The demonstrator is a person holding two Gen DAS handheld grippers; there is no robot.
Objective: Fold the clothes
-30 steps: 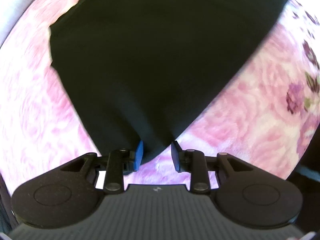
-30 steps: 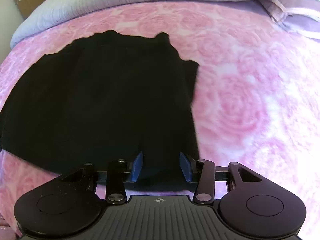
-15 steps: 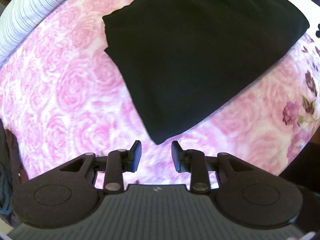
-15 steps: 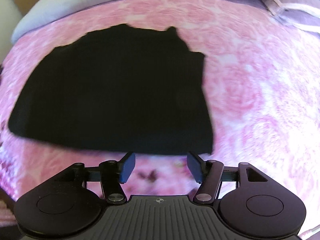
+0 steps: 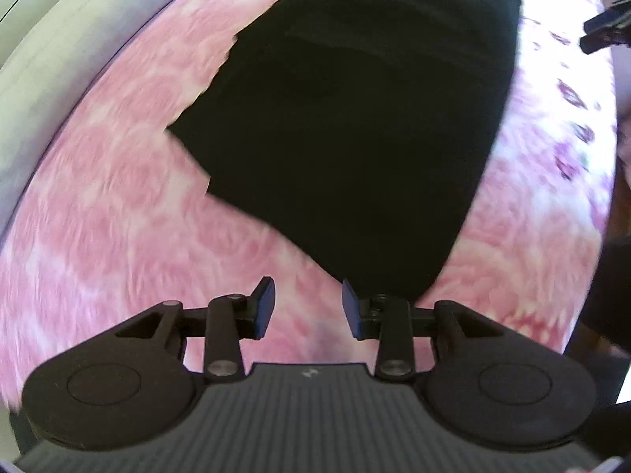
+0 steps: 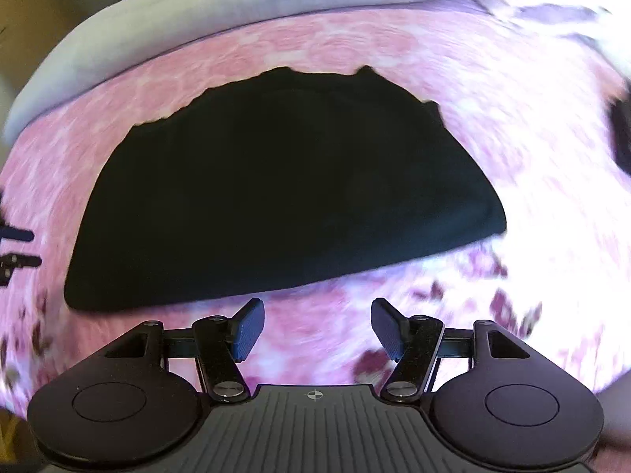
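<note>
A black garment (image 5: 355,130) lies folded flat on the pink rose-patterned bedspread (image 5: 98,216); it also shows in the right wrist view (image 6: 284,193). My left gripper (image 5: 307,307) is open and empty, just short of the garment's near corner. My right gripper (image 6: 313,329) is open and empty, a little back from the garment's near edge. The right gripper's tip shows at the left view's upper right edge (image 5: 603,27). The left gripper's fingers (image 6: 15,248) show at the right view's left edge.
A pale grey-white quilt (image 6: 197,19) borders the bedspread at the far side. A purple-and-white pillow (image 6: 544,4) lies at the far right. The bedspread's near border has dark purple flowers (image 6: 434,295). The bed's edge drops off at right in the left view (image 5: 607,276).
Both grippers have let go of the garment and pulled back from it. The left view has swung so the garment sits further away and to the right. Both views are blurred with motion.
</note>
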